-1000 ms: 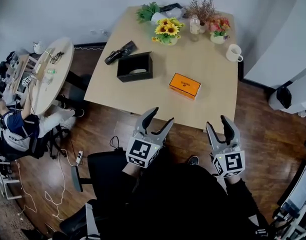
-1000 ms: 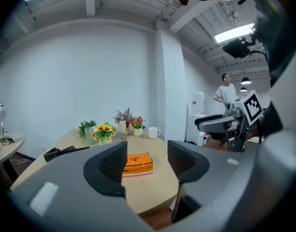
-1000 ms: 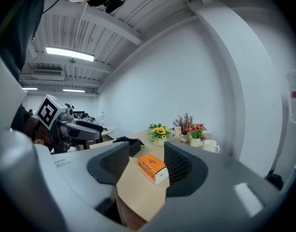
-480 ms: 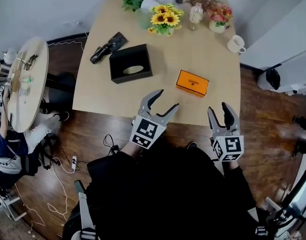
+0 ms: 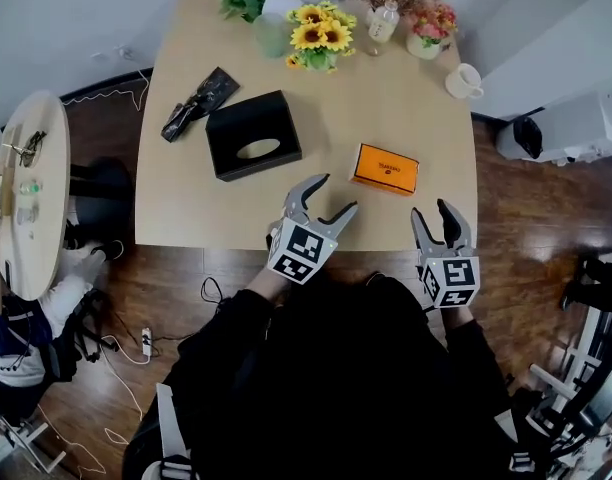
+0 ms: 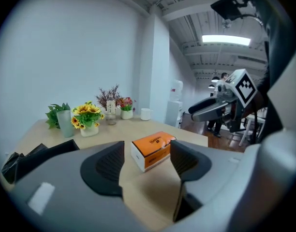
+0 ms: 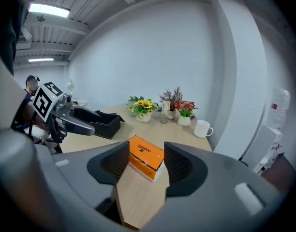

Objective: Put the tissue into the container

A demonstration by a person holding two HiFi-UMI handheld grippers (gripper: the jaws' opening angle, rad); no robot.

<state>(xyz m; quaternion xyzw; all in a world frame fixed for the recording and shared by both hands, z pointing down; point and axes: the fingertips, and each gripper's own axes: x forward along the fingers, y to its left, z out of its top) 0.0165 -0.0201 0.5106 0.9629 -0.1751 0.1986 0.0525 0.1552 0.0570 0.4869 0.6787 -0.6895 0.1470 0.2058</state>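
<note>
Jaws just widened on left hand-held gripper (image 5: 336, 194), empty, right hand-held gripper (image 5: 432, 210) parted, both angled down.

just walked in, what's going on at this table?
A person holds a gripper in each hand at the near edge of the table. The left gripper has just been opening its jaws, with nothing between them. The right gripper has its jaws narrowly apart, also empty. Both point at the orange tissue box, which is untouched. The black container sits further left.
</note>
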